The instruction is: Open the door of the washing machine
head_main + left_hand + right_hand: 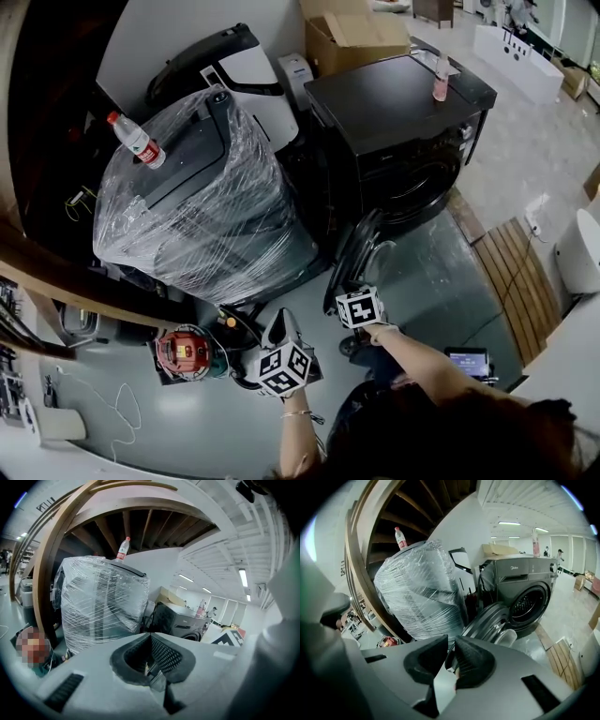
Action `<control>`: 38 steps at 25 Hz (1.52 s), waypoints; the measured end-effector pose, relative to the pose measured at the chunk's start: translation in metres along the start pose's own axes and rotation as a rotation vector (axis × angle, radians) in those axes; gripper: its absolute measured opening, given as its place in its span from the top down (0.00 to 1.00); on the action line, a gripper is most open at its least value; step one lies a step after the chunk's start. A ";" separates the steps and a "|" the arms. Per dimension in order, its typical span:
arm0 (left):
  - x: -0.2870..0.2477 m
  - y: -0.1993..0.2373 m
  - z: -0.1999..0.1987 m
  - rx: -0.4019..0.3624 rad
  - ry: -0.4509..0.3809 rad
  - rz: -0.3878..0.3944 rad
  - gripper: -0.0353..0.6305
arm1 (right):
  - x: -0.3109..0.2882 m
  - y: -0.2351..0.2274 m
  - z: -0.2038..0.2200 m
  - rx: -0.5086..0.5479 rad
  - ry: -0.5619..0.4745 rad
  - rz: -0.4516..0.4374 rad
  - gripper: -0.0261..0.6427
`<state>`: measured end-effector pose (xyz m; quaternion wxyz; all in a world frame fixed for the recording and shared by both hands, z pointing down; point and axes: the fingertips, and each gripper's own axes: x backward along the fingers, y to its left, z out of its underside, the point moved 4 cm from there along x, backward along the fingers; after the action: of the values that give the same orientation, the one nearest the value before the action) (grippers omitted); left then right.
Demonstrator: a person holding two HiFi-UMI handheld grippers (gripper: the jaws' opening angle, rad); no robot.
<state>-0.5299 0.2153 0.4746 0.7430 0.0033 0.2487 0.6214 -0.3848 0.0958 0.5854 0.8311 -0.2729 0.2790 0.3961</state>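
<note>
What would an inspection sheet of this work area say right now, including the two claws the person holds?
Surface: grey floor; wooden slat mat at the right.
Job's things: washing machine, its door standing open, drum showing.
Clutter: film-wrapped appliance with a bottle on top; pink bottle on the washing machine; cardboard box; red device on the floor.
Grippers: left claw shut, empty; right claw slightly apart, nothing between, clear of the door.
Cables: white cable on the floor.
Surroundings: curved wooden beam; white walls, ceiling lights.
</note>
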 end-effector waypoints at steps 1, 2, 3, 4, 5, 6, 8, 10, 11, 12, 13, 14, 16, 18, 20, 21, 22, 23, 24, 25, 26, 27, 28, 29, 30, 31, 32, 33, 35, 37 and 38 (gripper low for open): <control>0.005 -0.004 0.000 -0.002 -0.004 0.004 0.93 | 0.008 0.000 -0.002 0.013 -0.017 -0.001 0.89; 0.009 -0.007 0.001 -0.005 -0.007 0.009 0.93 | 0.016 0.000 -0.004 0.025 -0.036 -0.001 0.89; 0.014 -0.011 0.001 -0.010 -0.009 0.015 0.93 | 0.024 0.000 -0.006 0.036 -0.054 -0.002 0.89; 0.019 -0.014 0.002 -0.014 -0.011 0.021 0.93 | 0.032 0.001 -0.007 0.047 -0.070 -0.004 0.89; 0.024 -0.017 0.002 -0.019 -0.013 0.026 0.93 | 0.040 0.002 -0.007 0.060 -0.084 -0.007 0.89; 0.030 -0.019 0.002 -0.024 -0.016 0.028 0.93 | 0.049 0.003 -0.008 0.074 -0.097 -0.008 0.89; 0.040 -0.024 0.000 -0.034 -0.030 0.029 0.93 | 0.066 0.005 -0.009 0.099 -0.130 -0.012 0.89; 0.049 -0.029 -0.004 -0.045 -0.048 0.032 0.93 | 0.082 0.007 -0.012 0.119 -0.169 -0.015 0.89; 0.053 -0.032 -0.006 -0.048 -0.059 0.037 0.93 | 0.090 0.007 -0.012 0.125 -0.188 -0.014 0.89; 0.056 -0.036 -0.008 -0.051 -0.068 0.044 0.93 | 0.098 0.007 -0.013 0.130 -0.204 -0.013 0.89; 0.060 -0.041 -0.010 -0.056 -0.075 0.054 0.93 | 0.106 0.007 -0.013 0.133 -0.219 -0.012 0.89; 0.063 -0.046 -0.011 -0.064 -0.079 0.065 0.93 | 0.114 0.007 -0.012 0.137 -0.233 -0.011 0.89; 0.068 -0.057 -0.013 -0.090 -0.083 0.090 0.93 | 0.129 0.007 -0.013 0.154 -0.264 -0.009 0.89; 0.070 -0.069 -0.014 -0.115 -0.085 0.117 0.93 | 0.143 0.005 -0.016 0.171 -0.295 -0.001 0.89; 0.070 -0.080 -0.014 -0.138 -0.085 0.140 0.93 | 0.156 0.001 -0.021 0.168 -0.328 0.009 0.90; 0.069 -0.086 -0.014 -0.150 -0.084 0.150 0.93 | 0.162 -0.001 -0.025 0.165 -0.343 0.014 0.90; 0.068 -0.091 -0.014 -0.159 -0.083 0.159 0.93 | 0.168 -0.004 -0.027 0.163 -0.355 0.018 0.90; 0.067 -0.097 -0.014 -0.166 -0.081 0.168 0.93 | 0.174 -0.006 -0.030 0.166 -0.367 0.023 0.90; 0.066 -0.103 -0.014 -0.170 -0.081 0.178 0.93 | 0.179 -0.009 -0.032 0.172 -0.380 0.029 0.91; 0.065 -0.108 -0.014 -0.173 -0.082 0.189 0.93 | 0.185 -0.012 -0.034 0.178 -0.394 0.035 0.91; 0.064 -0.114 -0.015 -0.177 -0.083 0.199 0.93 | 0.190 -0.014 -0.036 0.183 -0.407 0.040 0.91; 0.062 -0.120 -0.016 -0.182 -0.085 0.209 0.93 | 0.194 -0.017 -0.038 0.188 -0.416 0.043 0.91; 0.061 -0.126 -0.016 -0.188 -0.088 0.218 0.93 | 0.198 -0.019 -0.040 0.194 -0.423 0.046 0.91; 0.060 -0.133 -0.017 -0.195 -0.091 0.227 0.93 | 0.202 -0.022 -0.040 0.200 -0.426 0.048 0.91; 0.059 -0.140 -0.017 -0.203 -0.094 0.235 0.93 | 0.205 -0.025 -0.041 0.203 -0.427 0.048 0.91; 0.058 -0.147 -0.016 -0.209 -0.097 0.241 0.93 | 0.209 -0.029 -0.042 0.205 -0.428 0.049 0.92; 0.056 -0.153 -0.016 -0.213 -0.098 0.246 0.93 | 0.212 -0.033 -0.043 0.207 -0.429 0.051 0.92; 0.055 -0.160 -0.015 -0.213 -0.097 0.250 0.93 | 0.217 -0.038 -0.044 0.210 -0.431 0.054 0.92; 0.055 -0.174 -0.015 -0.207 -0.099 0.258 0.93 | 0.227 -0.047 -0.048 0.219 -0.440 0.061 0.93; 0.057 -0.188 -0.016 -0.206 -0.105 0.265 0.93 | 0.237 -0.055 -0.049 0.231 -0.446 0.065 0.94; 0.057 -0.195 -0.016 -0.209 -0.108 0.267 0.93 | 0.241 -0.060 -0.048 0.237 -0.446 0.068 0.95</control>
<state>-0.3498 0.2192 0.3784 0.6624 -0.0076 0.1401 0.7359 -0.2202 0.1530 0.4016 0.8846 -0.0698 0.1423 0.4386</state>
